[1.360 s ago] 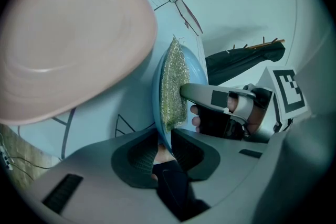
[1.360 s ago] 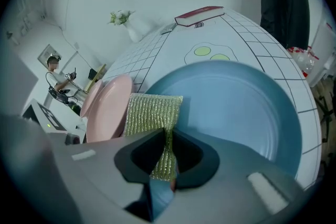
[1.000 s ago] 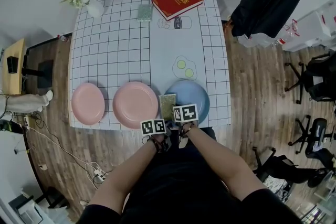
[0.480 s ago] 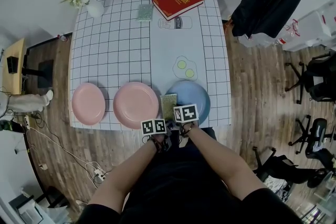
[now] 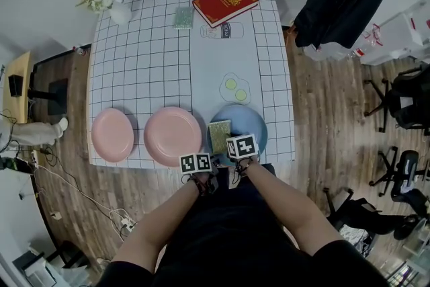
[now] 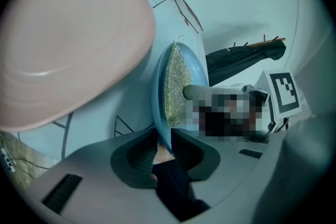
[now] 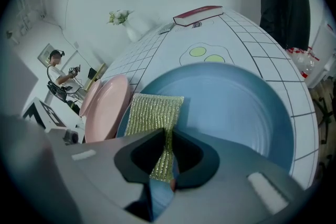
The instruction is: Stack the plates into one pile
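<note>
Gridded tablecloth (image 5: 154,44), your left gripper (image 6: 164,149) clamping the rim of the blue plate (image 6: 158,93), your right gripper (image 7: 167,157) pinching the scouring pad (image 7: 153,113), marker cubes (image 5: 240,146) hiding jaws overhead.

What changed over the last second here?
Little. The right gripper, shut on the gold scouring pad, has rolled slightly, carrying the pad a touch rightward over the blue plate. The left gripper stays clamped on the blue plate's near rim. Large pink plate, small pink plate and book have not moved.
</note>
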Motion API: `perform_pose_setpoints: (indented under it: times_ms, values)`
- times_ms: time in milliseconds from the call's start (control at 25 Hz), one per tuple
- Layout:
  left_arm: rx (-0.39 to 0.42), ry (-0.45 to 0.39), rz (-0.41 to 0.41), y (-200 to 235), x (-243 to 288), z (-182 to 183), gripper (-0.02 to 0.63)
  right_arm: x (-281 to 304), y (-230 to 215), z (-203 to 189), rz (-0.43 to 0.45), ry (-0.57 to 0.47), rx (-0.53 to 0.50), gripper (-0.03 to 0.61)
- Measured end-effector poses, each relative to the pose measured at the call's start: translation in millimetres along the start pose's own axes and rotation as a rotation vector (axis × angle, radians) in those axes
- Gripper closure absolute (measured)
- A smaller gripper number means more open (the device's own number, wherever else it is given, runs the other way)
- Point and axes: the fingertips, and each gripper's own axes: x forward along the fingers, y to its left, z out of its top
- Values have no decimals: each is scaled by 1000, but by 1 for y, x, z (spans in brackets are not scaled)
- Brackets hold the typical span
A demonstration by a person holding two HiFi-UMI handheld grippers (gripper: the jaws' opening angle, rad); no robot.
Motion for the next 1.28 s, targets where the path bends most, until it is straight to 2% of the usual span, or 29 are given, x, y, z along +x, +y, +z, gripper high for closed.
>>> perform_pose_setpoints:
  times_ms: [400,640,800,1280]
  values:
    - [-2,-1,11,2,1,2,549,-24,-48,-7,-95,-14,-11,520]
    - [-12,-6,21,3,1,2,551,-44,-87,-12,-204,-4,-15,520]
    - [-17,-8,26,3,1,1,551,-51,-108,-14,-278,-1,-52,520]
    - [-19,-24,30,4,2,5,551,-72,-109,-2,-341,-39,-81,520]
